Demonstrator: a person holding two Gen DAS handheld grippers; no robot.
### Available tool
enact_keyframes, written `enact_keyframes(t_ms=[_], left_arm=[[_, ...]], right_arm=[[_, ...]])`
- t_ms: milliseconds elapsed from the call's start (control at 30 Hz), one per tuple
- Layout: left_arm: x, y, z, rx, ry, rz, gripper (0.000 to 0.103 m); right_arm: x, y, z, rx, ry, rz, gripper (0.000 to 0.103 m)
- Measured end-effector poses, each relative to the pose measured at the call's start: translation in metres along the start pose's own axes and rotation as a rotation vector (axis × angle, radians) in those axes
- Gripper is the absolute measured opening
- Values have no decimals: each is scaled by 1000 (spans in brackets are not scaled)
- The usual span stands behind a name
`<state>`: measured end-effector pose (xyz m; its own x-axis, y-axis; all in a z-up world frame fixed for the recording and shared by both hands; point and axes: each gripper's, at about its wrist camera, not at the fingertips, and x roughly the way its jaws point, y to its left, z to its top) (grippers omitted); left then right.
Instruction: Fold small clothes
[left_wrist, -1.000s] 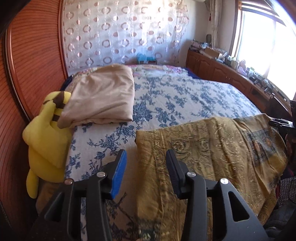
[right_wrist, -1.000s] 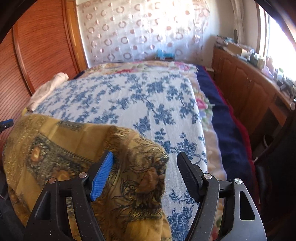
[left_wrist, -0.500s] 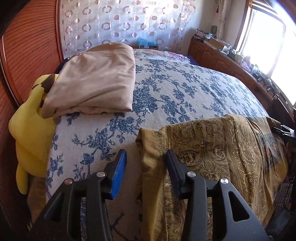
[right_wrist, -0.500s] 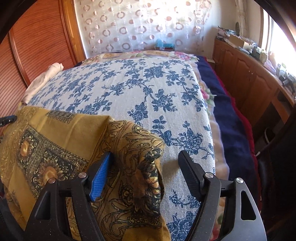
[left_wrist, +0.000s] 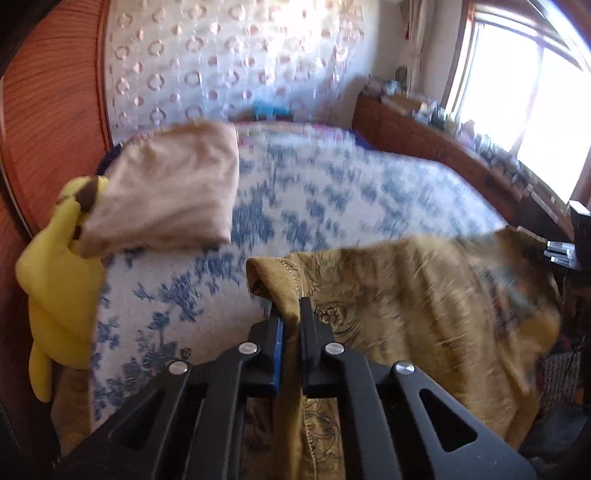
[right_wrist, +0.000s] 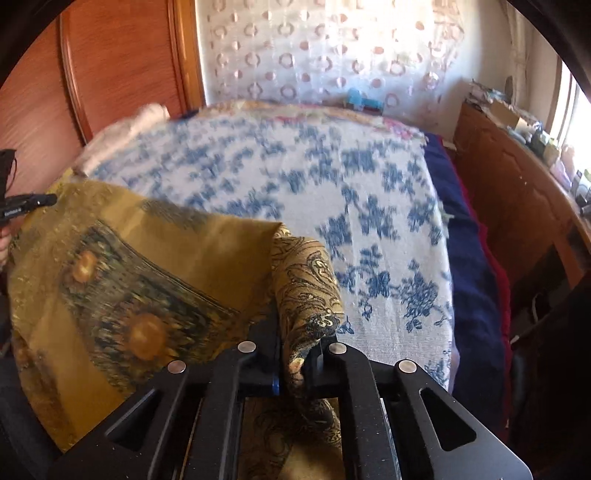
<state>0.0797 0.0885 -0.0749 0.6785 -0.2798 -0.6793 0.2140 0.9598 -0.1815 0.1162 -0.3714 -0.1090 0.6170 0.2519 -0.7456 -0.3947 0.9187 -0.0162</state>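
A mustard-gold patterned cloth (left_wrist: 424, 306) lies across the near end of the bed; it also shows in the right wrist view (right_wrist: 122, 280). My left gripper (left_wrist: 291, 314) is shut on the cloth's left corner, which bunches up above the jaws. My right gripper (right_wrist: 295, 347) is shut on the cloth's right corner, a rolled fold with dark paisley print. The cloth hangs stretched between the two grippers, lifted slightly off the blue-flowered bedspread (left_wrist: 332, 206).
A folded beige blanket (left_wrist: 170, 195) and a yellow plush toy (left_wrist: 59, 288) lie at the bed's left side. A wooden cabinet (left_wrist: 443, 147) runs under the window at right. A wooden wardrobe (right_wrist: 122, 62) stands at left. A navy blanket (right_wrist: 472, 280) hangs off the bed's right edge.
Both grippers have closed on the cloth's two near corners. Both views are now motion-blurred and show the room from a higher angle as the cloth lifts.
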Motion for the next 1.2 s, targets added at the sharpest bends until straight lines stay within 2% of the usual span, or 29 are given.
enact_keyframes(t_ms=[67, 133, 500, 600, 733, 800, 900, 1033, 1100, 1133, 1200], left_arm=[[-25, -4, 7, -12, -69, -19, 3], [-46, -9, 13, 5, -123, 2, 3], [-182, -12, 64, 4, -446, -34, 3], [-208, -10, 84, 24, -517, -24, 3], [-221, 1, 126, 36, -563, 5, 3], [-214, 4, 153, 46, -561, 60, 3], [-184, 9, 191, 53, -538, 124, 3], [-119, 22, 229, 44, -491, 193, 10], [-81, 27, 234, 43, -423, 210, 14], [-56, 35, 233, 35, -353, 191, 16], [-30, 37, 222, 32, -277, 166, 19]], right_arm=[[-22, 3, 3, 9, -55, 8, 5], [-48, 8, 8, 0, -113, 3, 5], [-200, 48, 60, -142, -381, -6, 5], [-242, 54, 77, -167, -471, -4, 5], [-264, 56, 110, -205, -529, -33, 5], [-262, 50, 135, -196, -527, -40, 5], [-230, 40, 183, -199, -482, -97, 5], [-159, 16, 231, -157, -396, -175, 5], [-116, 3, 243, -137, -350, -223, 9], [-92, -3, 246, -128, -330, -247, 14], [-48, -13, 243, -115, -252, -306, 56]])
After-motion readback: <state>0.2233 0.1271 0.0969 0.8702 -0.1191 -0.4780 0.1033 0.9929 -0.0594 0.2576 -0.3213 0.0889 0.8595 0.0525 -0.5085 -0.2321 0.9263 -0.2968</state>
